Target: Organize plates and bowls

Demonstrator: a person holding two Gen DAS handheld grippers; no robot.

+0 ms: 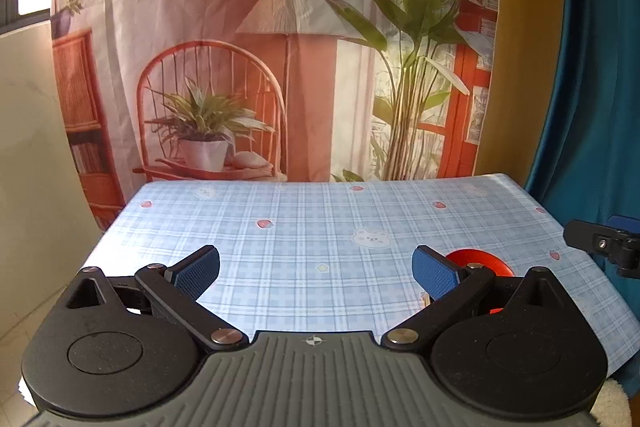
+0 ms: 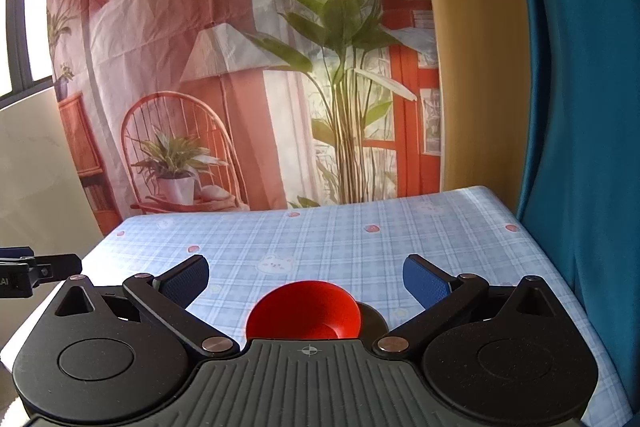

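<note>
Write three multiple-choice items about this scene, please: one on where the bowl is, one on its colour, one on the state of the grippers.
1. Where does the bowl stand?
A. on the checked tablecloth
B. on the floor
C. on a shelf

2. What colour is the bowl?
A. blue
B. red
C. white

3. How are the right gripper and left gripper?
A. both shut
B. one holds the bowl
C. both open, holding nothing

Answers: 1 A, it rests on the cloth; 2 B, its inside is red; 3 C, the fingers stand wide apart with nothing between.

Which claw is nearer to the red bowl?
Right. The right claw opens directly over the red bowl; the left claw hangs open, with the bowl off to its right.
</note>
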